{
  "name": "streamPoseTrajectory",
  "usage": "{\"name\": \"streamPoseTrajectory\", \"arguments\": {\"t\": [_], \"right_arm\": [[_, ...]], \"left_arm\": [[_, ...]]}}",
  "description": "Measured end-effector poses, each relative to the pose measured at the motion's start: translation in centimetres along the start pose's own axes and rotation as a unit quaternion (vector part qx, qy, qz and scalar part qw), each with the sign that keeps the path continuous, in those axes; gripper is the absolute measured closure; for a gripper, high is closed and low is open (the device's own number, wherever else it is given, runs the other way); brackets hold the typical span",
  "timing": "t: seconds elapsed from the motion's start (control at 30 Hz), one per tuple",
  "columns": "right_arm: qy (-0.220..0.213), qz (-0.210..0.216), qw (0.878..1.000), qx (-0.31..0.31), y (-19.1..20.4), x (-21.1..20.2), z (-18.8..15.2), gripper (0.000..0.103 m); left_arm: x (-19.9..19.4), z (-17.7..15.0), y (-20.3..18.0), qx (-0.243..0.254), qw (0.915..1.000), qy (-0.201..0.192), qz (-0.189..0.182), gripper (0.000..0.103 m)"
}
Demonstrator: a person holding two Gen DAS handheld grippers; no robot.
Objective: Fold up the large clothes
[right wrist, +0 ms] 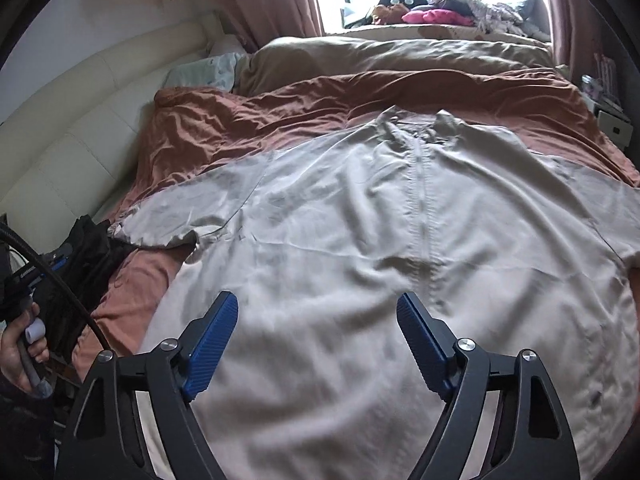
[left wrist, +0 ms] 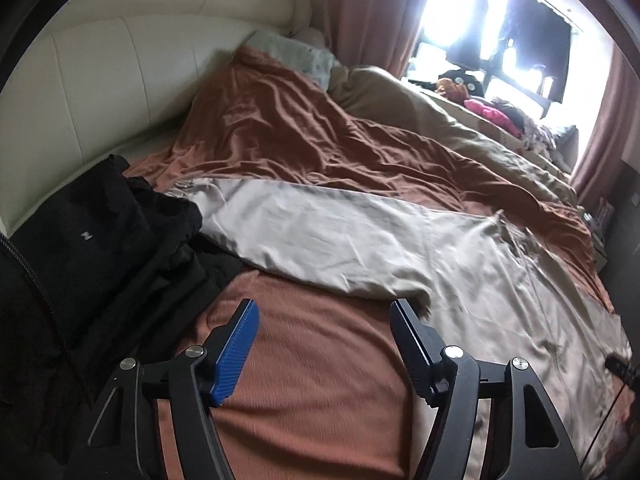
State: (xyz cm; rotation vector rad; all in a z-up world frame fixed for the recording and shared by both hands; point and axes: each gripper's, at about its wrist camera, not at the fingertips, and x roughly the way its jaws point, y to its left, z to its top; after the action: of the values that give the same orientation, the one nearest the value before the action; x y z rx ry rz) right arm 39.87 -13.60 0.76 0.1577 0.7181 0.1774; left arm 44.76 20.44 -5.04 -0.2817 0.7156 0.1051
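A large beige shirt [right wrist: 360,220] lies spread flat, front up, on the rust-brown bedspread [right wrist: 240,120], collar at the far side and placket down its middle. Its left sleeve [left wrist: 320,232] stretches across the bed toward the black pile. My left gripper [left wrist: 324,312] is open and empty, above the bedspread just short of the sleeve's near edge. My right gripper [right wrist: 318,306] is open and empty, hovering over the shirt's lower body near the hem.
A pile of black clothes [left wrist: 100,240] lies at the left by the cream padded headboard [left wrist: 100,80]. A tan duvet [right wrist: 380,60] and a pale pillow [left wrist: 292,52] lie at the far side. Clutter sits on the window sill [right wrist: 440,12]. A nightstand [right wrist: 612,124] stands at the right.
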Motion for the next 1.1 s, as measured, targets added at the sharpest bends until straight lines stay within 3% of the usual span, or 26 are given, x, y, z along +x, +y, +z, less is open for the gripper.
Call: {"name": "streamPoseTrajectory", "arguments": {"t": [0.3, 0.4, 0.7, 0.83, 0.97, 1.0, 1.03, 1.07, 1.1], "right_arm": [[0.027, 0.014, 1.000, -0.003, 1.1, 6.2, 3.5, 0.028], [0.036, 0.019, 0.999, 0.001, 1.1, 8.0, 4.4, 0.037], [0.058, 0.028, 0.998, 0.000, 1.3, 12.6, 6.0, 0.043], [0.064, 0.028, 0.997, 0.010, 1.1, 13.8, 5.8, 0.043], [0.075, 0.034, 0.996, 0.021, 1.3, 15.0, 5.6, 0.043], [0.075, 0.037, 0.996, 0.024, 1.4, 15.3, 5.7, 0.045], [0.080, 0.039, 0.996, 0.026, 1.7, 15.9, 5.8, 0.055], [0.087, 0.044, 0.995, 0.029, 1.9, 16.3, 5.9, 0.062], [0.094, 0.052, 0.994, 0.032, 2.2, 16.8, 6.0, 0.065]], "left_arm": [[8.0, 4.7, 3.2, -0.035, 0.9981, 0.033, 0.038, 0.035], [10.6, 5.4, 4.1, -0.039, 0.9964, 0.049, 0.057, 0.035], [18.5, 5.6, 5.9, -0.041, 0.9815, 0.117, 0.146, 0.035], [20.8, 5.0, 6.6, -0.044, 0.9745, 0.141, 0.169, 0.035], [22.9, 4.4, 7.3, -0.048, 0.9716, 0.159, 0.168, 0.036], [23.0, 4.5, 7.5, -0.052, 0.9738, 0.152, 0.161, 0.040], [23.0, 4.7, 7.8, -0.059, 0.9752, 0.145, 0.157, 0.060], [22.7, 5.0, 8.0, -0.065, 0.9757, 0.141, 0.155, 0.087], [22.4, 5.3, 7.9, -0.068, 0.9762, 0.137, 0.154, 0.095]]}}
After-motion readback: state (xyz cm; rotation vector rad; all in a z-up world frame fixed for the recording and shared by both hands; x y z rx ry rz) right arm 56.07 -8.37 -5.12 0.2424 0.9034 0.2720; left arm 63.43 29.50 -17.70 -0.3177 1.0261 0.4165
